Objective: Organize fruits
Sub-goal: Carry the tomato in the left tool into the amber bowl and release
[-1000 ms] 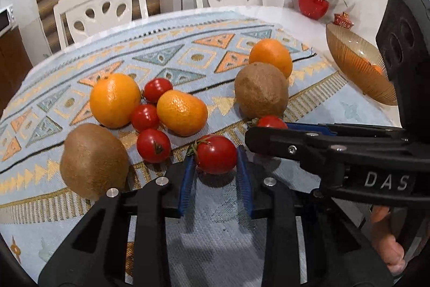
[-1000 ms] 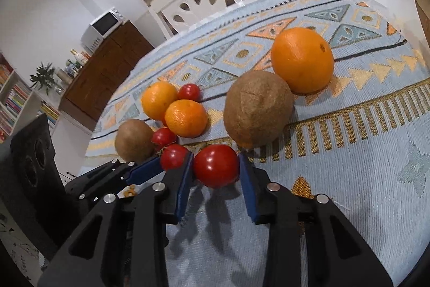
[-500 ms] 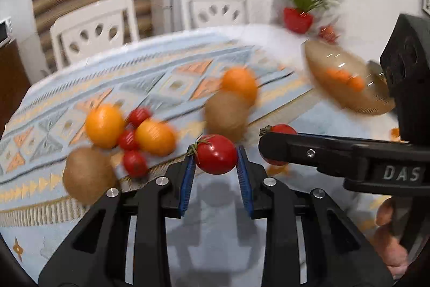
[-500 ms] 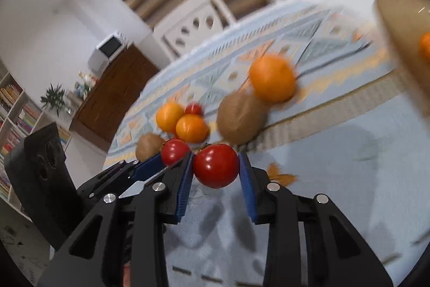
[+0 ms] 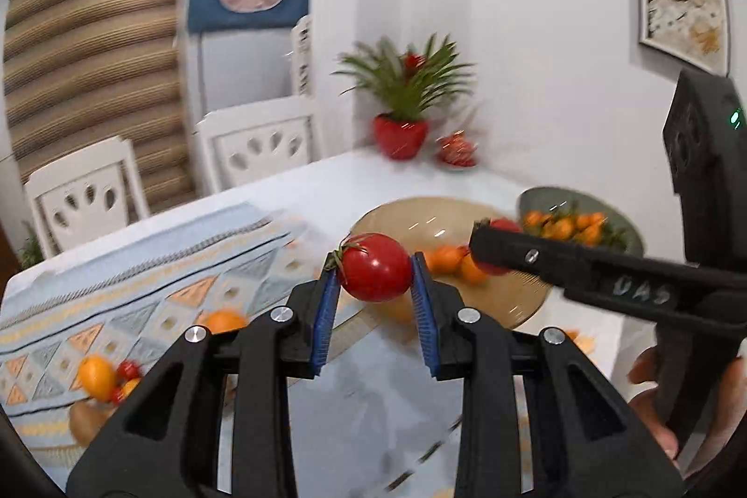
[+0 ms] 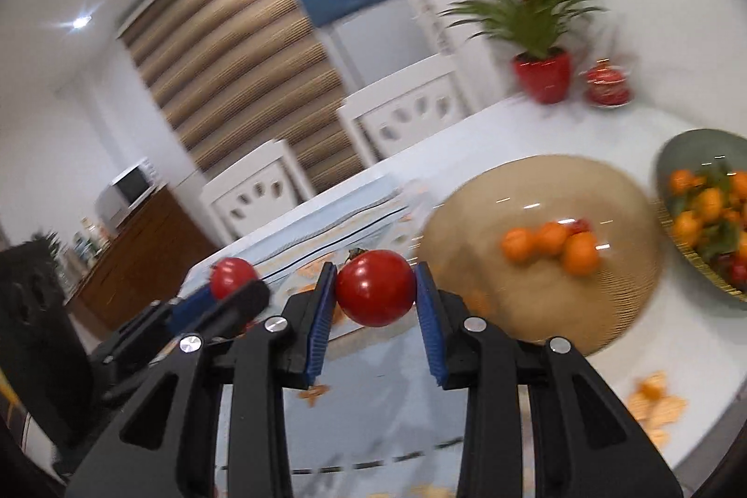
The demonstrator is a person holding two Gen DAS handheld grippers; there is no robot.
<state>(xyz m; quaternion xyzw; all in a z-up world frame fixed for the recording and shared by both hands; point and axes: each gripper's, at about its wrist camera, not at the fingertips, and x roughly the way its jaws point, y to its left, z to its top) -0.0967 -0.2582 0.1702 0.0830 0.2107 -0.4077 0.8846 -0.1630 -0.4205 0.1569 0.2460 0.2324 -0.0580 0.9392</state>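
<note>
My left gripper [image 5: 375, 291] is shut on a red tomato [image 5: 376, 267], held in the air above the table. My right gripper [image 6: 376, 301] is shut on a second red tomato [image 6: 376, 293], also lifted. Ahead of both lies a tan glass bowl [image 6: 607, 311] [image 5: 523, 302] with several oranges [image 6: 551, 243] and something small and red inside. In the left wrist view the right gripper [image 5: 497, 246] reaches over that bowl's rim. In the right wrist view the left gripper [image 6: 233, 288] sits at the left with its tomato [image 6: 231, 276].
A green bowl [image 6: 691, 152] of small oranges with leaves stands right of the tan bowl. More oranges and tomatoes [image 5: 100, 376] lie on the patterned cloth [image 5: 140, 288] at lower left. A red plant pot [image 5: 400, 134], a red ornament and white chairs [image 5: 257, 143] line the far edge. A hand [image 5: 677, 404] holds the right gripper.
Both grippers have risen off the cloth and swung right with their tomatoes, toward the tan bowl. The fruit pile has dropped to the lower left of the left wrist view.
</note>
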